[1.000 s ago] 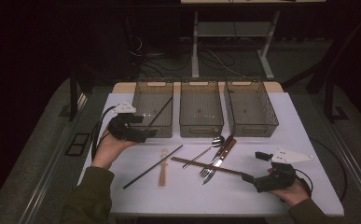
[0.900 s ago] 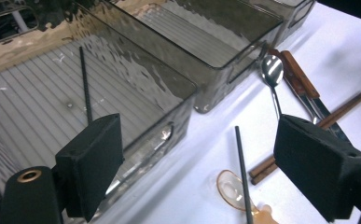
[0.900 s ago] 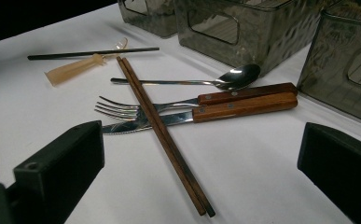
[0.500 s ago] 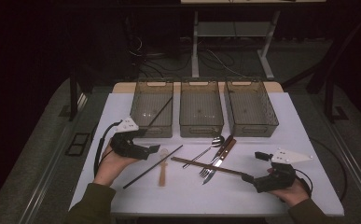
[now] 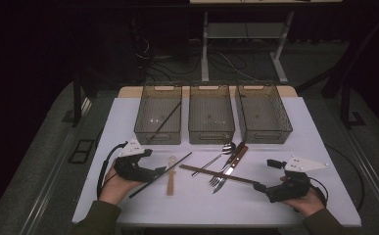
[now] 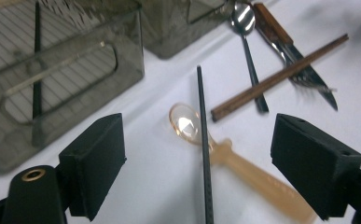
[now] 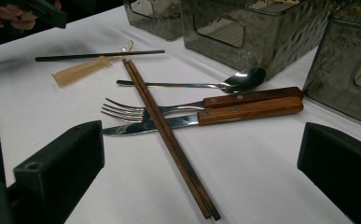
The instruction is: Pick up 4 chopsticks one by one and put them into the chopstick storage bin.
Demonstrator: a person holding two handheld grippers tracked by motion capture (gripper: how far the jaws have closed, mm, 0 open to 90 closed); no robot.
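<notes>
High view is showing a white table (image 5: 128,117) with three smoky clear bins at twelve o'clock. The left gripper (image 5: 153,172) is sitting at about eight o'clock, its jaws spread wide on either side of a black chopstick (image 5: 160,174). This chopstick is thin, straight and matte black, lying on the table just left of centre, slanting from seven o'clock up toward one o'clock and crossing over a pale amber plastic spoon (image 5: 170,175). In the left gripper view the black chopstick (image 6: 203,140) is running straight up between the two open jaws, touching neither; its near end is running out of the picture at the bottom edge. A second black stick (image 5: 165,120) is leaning inside the left bin (image 5: 145,110); its lower end is hard to make out through the wall. The right gripper (image 5: 258,186) is resting at four o'clock, jaws also parted, holding nothing. Ahead of it, brown wooden chopsticks (image 7: 166,135) are lying across a fork (image 7: 187,108) and knife (image 7: 201,118) with wooden handles, beside a metal spoon (image 7: 201,84).
</notes>
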